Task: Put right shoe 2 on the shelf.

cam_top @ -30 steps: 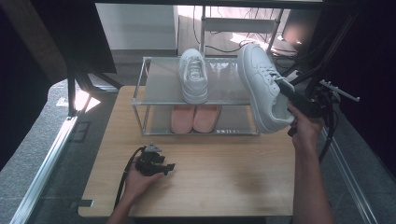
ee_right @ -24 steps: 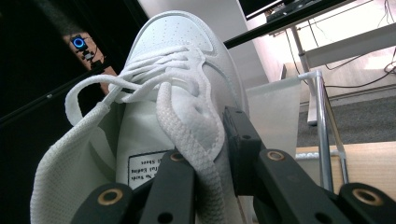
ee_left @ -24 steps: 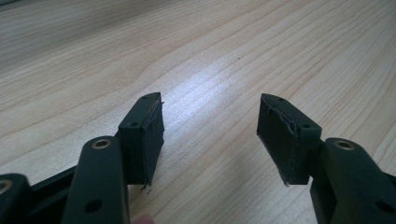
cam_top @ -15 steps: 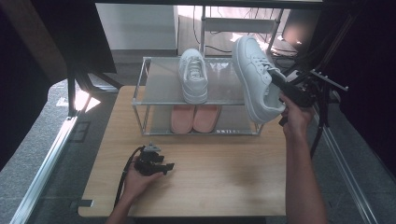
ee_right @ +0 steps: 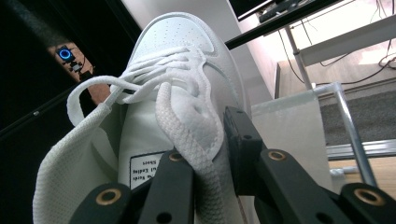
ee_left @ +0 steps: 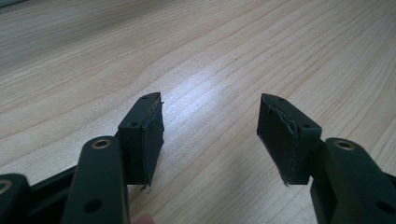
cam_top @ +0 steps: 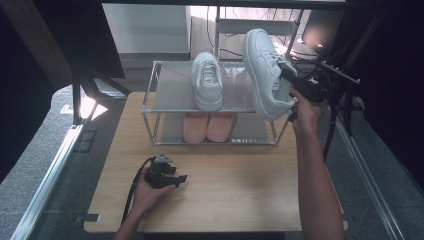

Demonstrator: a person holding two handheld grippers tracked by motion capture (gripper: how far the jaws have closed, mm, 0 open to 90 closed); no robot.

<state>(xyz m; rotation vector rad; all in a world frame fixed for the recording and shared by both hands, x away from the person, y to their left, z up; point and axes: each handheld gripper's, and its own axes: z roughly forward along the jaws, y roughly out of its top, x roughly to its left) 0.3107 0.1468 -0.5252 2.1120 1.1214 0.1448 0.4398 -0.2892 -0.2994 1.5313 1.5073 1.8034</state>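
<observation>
Right tongs [cam_top: 286, 75] pinch the white sneaker [cam_top: 265, 70] by its tongue; it may slip off. Left tongs [ee_left: 210, 135] rest spread.

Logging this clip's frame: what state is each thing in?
Held shoe: in the air, tilted on its side, clamped by the right gripper.
Second shoe: upright on the rack's top shelf.
Pink shoes: paired on the lower shelf.
Left gripper: jaws open, empty, over the table.
</observation>
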